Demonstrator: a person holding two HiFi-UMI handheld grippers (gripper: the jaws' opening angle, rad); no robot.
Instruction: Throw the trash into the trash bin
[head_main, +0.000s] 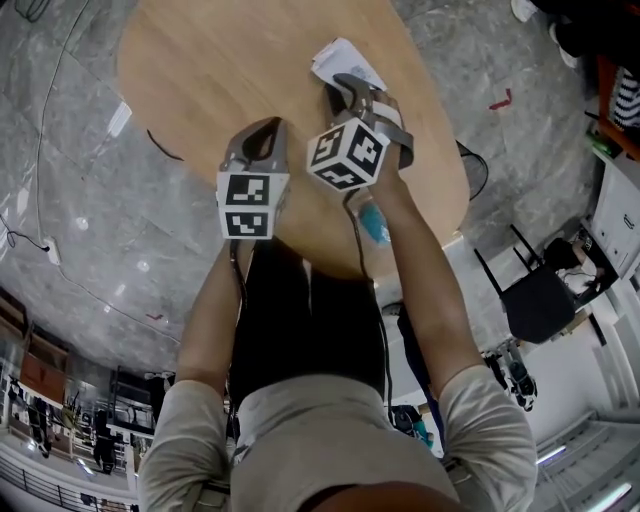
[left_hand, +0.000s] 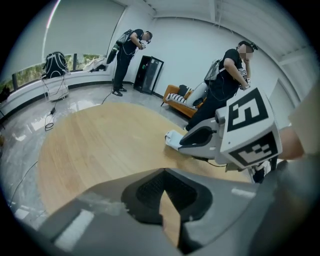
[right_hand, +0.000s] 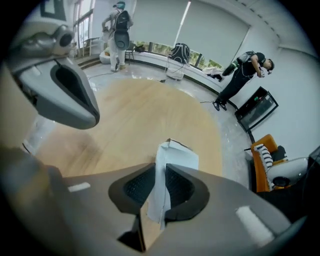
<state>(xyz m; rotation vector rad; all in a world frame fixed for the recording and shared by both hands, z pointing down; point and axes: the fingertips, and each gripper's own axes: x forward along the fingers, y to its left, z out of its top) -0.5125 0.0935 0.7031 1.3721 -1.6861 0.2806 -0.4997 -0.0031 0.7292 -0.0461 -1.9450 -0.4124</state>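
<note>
Right gripper (right_hand: 159, 175) is clamped on the white folded paper (right_hand: 177, 156), and the sheet stands up between its pads, out near the rim of the round wooden table (right_hand: 140, 115). Left gripper (left_hand: 163, 175) hangs just beside it over bare wood, jaws pressed together, nothing in them. Farther out there's glossy grey floor (right_hand: 230, 135), and a person (right_hand: 117, 30) stands by the windows.

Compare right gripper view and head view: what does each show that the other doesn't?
Right gripper view only: the right gripper shut on the white folded paper carton, seen at the pads; windows with white blinds behind. Head view only: the person's forearms, both black-and-white marker cubes, a black chair. Both: the carton, the round wooden table, the grey left gripper.
</note>
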